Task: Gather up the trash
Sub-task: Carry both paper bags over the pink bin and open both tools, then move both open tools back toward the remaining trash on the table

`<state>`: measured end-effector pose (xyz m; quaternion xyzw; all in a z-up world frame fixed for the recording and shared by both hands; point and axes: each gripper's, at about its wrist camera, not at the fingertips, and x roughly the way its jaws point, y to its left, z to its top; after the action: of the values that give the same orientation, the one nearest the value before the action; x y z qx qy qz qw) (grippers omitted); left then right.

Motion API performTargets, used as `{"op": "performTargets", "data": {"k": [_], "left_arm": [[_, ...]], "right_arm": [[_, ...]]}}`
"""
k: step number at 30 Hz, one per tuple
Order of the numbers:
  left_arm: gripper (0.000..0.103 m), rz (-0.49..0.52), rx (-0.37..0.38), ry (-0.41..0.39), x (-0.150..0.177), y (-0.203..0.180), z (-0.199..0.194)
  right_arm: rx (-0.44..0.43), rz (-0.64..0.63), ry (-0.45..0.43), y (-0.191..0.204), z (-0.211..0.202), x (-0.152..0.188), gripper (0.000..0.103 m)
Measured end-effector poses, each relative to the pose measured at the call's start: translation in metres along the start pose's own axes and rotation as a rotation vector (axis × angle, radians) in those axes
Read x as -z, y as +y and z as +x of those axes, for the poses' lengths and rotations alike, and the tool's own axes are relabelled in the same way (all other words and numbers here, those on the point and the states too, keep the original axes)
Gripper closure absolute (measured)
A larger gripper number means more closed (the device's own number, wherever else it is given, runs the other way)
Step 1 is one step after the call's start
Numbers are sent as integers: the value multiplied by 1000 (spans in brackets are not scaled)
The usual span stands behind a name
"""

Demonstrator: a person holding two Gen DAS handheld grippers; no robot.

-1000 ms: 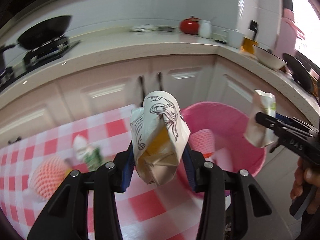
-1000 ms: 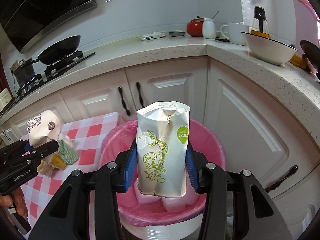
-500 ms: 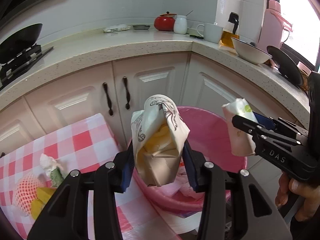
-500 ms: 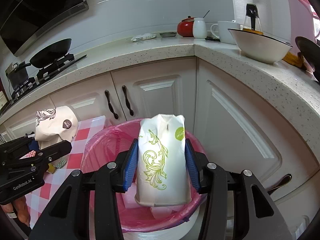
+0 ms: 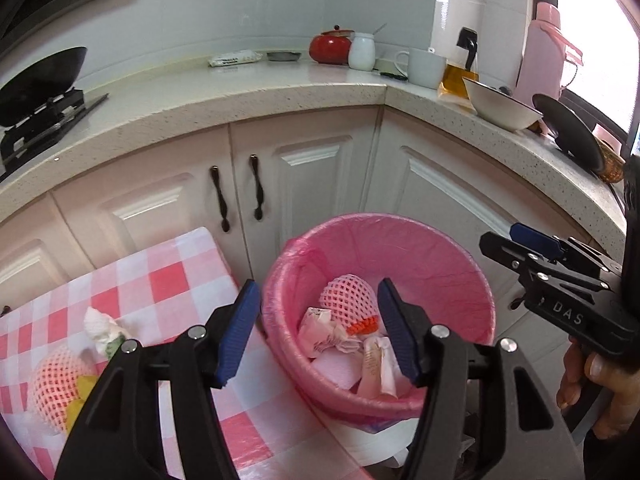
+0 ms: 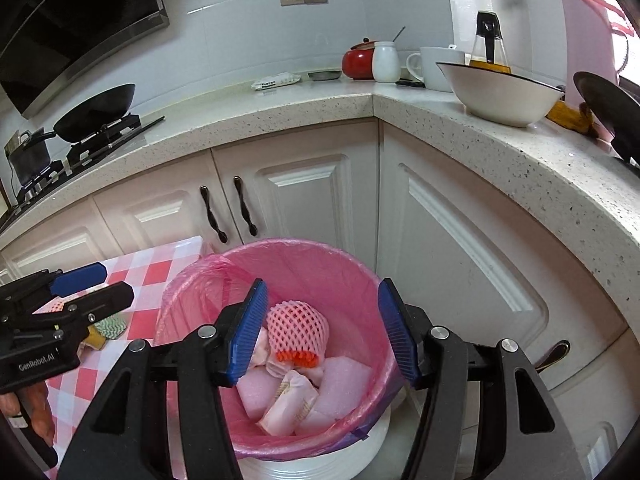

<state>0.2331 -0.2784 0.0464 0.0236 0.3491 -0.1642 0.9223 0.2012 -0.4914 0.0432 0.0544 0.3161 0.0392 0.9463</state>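
Observation:
A white bin with a pink liner (image 5: pixel 452 264) (image 6: pixel 344 268) stands on the floor by the cabinets. Inside lie a pink foam fruit net (image 5: pixel 347 297) (image 6: pixel 298 330), crumpled paper bags (image 5: pixel 376 364) (image 6: pixel 290 404) and foam pieces. My left gripper (image 5: pixel 318 326) is open and empty above the bin's left rim. My right gripper (image 6: pixel 322 328) is open and empty over the bin; it also shows in the left wrist view (image 5: pixel 532 244). The left gripper shows in the right wrist view (image 6: pixel 80 284). On the checked table (image 5: pixel 172 280) lie another foam net (image 5: pixel 52 384) and crumpled wrappers (image 5: pixel 104 330).
White cabinet doors with dark handles (image 5: pixel 238 196) stand right behind the bin. The countertop above holds a wok on a stove (image 5: pixel 40 80), a red pot (image 5: pixel 331 46), a mug, a large bowl (image 6: pixel 500 94) and a pink flask (image 5: pixel 544 44).
Both grippers opened and let go of their paper bags, which now lie in the bin. Both grippers came closer over the bin.

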Motion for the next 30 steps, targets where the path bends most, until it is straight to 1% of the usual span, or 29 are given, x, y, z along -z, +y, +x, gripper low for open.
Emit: {"op": "performTargets", "data": {"k": [6,8,11,16,20,23,27,30], "left_arm": [[43,-40,-35,-10,14,24,-17],[43,-57,-56,-11,20,37,-24],[43,-85,-79,-17,30,57,-36],[43,-140,-134,-28,49,97,-59],[39,-178,-187,-44,65,131,-82],[38,-214,-225,-49,79,160,-99],[37,-246,-263,-46,94,192,-115],[36,-274,-284,-39,106,216,-124]], "right_arm": [[-26,4,-26,15,-14,4,38],[-28,2,-39,23,-20,6,32],[-42,-3,-55,39,-29,10,27],[-77,10,-60,68,-39,17,23],[-113,2,-63,94,-43,22,23],[-139,-6,-63,117,-44,27,21],[-128,-44,-71,145,-44,33,21],[-142,-57,-62,167,-40,36,21]]}}
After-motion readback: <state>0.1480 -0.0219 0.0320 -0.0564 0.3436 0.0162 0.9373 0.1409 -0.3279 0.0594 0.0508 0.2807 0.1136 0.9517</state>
